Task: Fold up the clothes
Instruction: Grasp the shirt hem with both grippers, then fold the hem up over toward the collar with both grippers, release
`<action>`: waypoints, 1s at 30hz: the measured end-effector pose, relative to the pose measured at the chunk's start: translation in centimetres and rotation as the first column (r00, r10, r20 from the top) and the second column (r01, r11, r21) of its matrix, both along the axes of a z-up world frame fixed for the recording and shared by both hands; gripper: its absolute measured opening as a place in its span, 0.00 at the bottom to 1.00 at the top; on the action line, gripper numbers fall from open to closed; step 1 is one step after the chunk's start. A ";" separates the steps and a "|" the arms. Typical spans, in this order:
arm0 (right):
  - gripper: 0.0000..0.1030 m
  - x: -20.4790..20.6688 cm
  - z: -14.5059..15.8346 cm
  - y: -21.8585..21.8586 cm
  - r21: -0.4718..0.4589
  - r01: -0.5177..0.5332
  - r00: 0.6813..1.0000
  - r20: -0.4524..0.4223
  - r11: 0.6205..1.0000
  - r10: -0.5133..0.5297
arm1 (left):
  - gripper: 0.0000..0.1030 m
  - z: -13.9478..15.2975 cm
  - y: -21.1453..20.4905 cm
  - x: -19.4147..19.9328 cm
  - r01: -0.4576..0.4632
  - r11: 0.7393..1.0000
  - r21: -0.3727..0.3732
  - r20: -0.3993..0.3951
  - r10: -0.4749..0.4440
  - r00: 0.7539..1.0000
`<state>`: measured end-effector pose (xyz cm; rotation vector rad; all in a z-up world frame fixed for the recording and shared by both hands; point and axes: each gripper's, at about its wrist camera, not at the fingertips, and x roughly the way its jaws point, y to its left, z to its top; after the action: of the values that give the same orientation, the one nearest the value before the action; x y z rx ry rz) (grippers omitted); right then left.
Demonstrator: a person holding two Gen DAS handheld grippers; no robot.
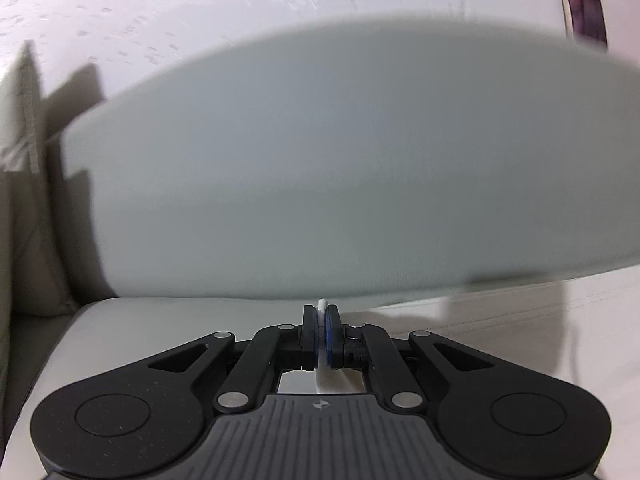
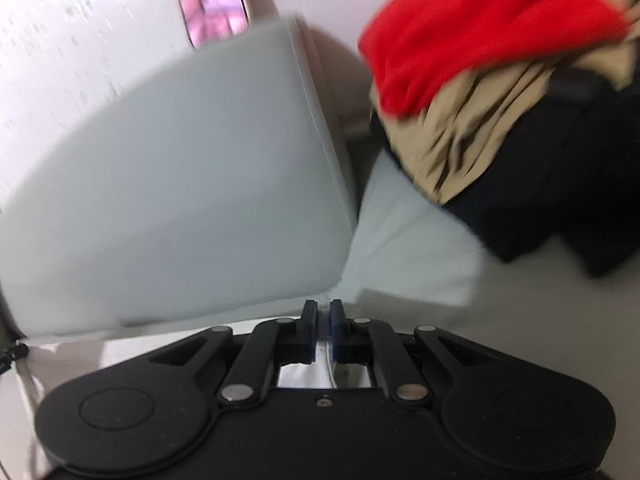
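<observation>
Both grippers pinch pale garment.

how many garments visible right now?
4: pale grey garment held up by both grippers; red one atop the pile, tan one beneath, dark one lowest. More may be hidden.

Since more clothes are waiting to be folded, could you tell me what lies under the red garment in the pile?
Under the red garment a crumpled tan garment shows, and beneath that a dark garment. Whatever lies deeper in the pile is covered.
</observation>
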<state>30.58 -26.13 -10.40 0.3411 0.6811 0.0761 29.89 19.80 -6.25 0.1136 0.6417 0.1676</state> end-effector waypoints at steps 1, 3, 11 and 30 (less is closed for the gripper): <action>0.06 -1.5 1.0 -0.1 0.019 0.002 1.000 0.012 1.000 -0.002 | 0.04 1.2 0.1 -1.5 -0.002 1.000 -0.009 0.016 0.002 1.000; 0.06 -4.9 3.1 -0.5 0.056 0.000 1.000 0.023 0.998 -0.002 | 0.04 3.3 0.1 -4.7 0.000 1.000 -0.021 0.042 0.001 0.999; 0.06 -17.5 11.0 -2.9 0.203 0.026 0.999 0.023 0.979 -0.031 | 0.04 9.0 1.2 -18.9 -0.009 0.993 -0.115 0.112 0.022 0.994; 0.05 -31.1 6.1 -3.1 0.138 0.059 0.987 -0.155 0.989 -0.038 | 0.04 2.9 -2.7 -34.3 -0.110 0.994 0.023 -0.045 0.111 0.993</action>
<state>-0.54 -29.22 -4.31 0.5044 0.8204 0.0526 -4.38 17.07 -3.32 0.1017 0.6931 0.2786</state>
